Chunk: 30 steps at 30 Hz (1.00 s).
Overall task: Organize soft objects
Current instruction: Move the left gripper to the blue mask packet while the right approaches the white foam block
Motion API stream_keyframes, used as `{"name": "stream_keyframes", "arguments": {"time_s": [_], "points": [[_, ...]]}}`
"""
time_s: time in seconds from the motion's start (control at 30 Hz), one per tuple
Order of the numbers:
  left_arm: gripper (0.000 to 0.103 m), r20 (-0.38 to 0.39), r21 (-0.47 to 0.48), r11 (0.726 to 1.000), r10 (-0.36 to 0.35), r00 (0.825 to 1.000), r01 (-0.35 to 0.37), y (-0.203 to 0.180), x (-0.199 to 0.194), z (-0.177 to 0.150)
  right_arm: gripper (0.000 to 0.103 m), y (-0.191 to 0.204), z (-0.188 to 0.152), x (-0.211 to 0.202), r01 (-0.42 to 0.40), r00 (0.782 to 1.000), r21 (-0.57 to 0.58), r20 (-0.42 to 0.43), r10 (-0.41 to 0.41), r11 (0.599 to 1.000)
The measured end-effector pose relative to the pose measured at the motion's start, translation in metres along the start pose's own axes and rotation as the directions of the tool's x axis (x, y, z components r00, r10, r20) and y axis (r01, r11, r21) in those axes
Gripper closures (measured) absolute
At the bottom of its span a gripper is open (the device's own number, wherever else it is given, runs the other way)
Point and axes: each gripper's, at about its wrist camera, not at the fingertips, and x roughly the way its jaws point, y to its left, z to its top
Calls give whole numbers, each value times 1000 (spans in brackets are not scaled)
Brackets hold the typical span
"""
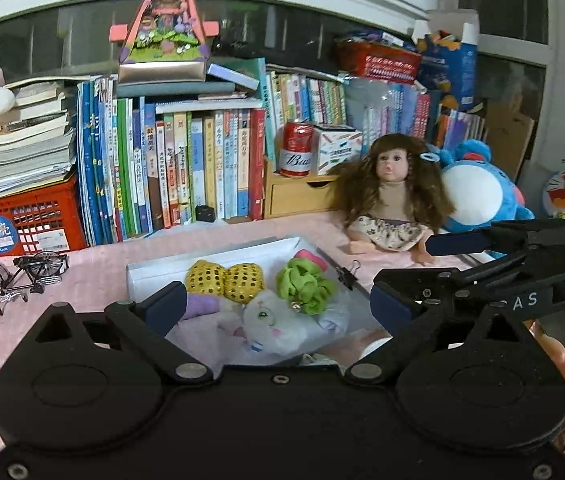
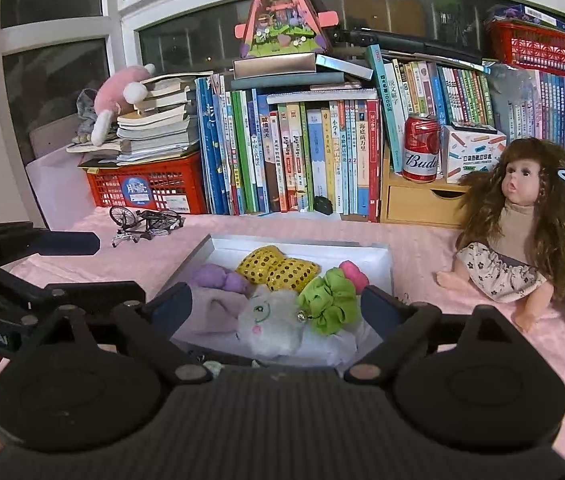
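plush cat in box | doll right | books behind

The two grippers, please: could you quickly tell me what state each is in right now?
Left gripper: open, holding nothing.
Right gripper: open, holding nothing.

I've got bare pink counter between the white box and the doll, passable. Model bicycle blocks the left side, book row walls off the back.
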Motion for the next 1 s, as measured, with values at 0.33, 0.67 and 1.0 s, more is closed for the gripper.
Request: {"name": "stream_keyframes", "arguments": {"time_s": [0.33, 0.67, 1.0], "points": [[3, 27, 59, 998, -28, 999, 26, -21, -28, -41, 4, -17, -25, -21, 33, 999, 46, 30, -34, 998], [3, 13, 20, 998, -62, 998, 62, -46, -45, -104, 1, -38, -51, -27, 154, 981, 103, 102, -164, 983], [2, 19, -74, 995, 69, 997, -68, -69, -32, -163, 0, -70, -69, -13, 175, 977, 221, 85, -198, 959]]}}
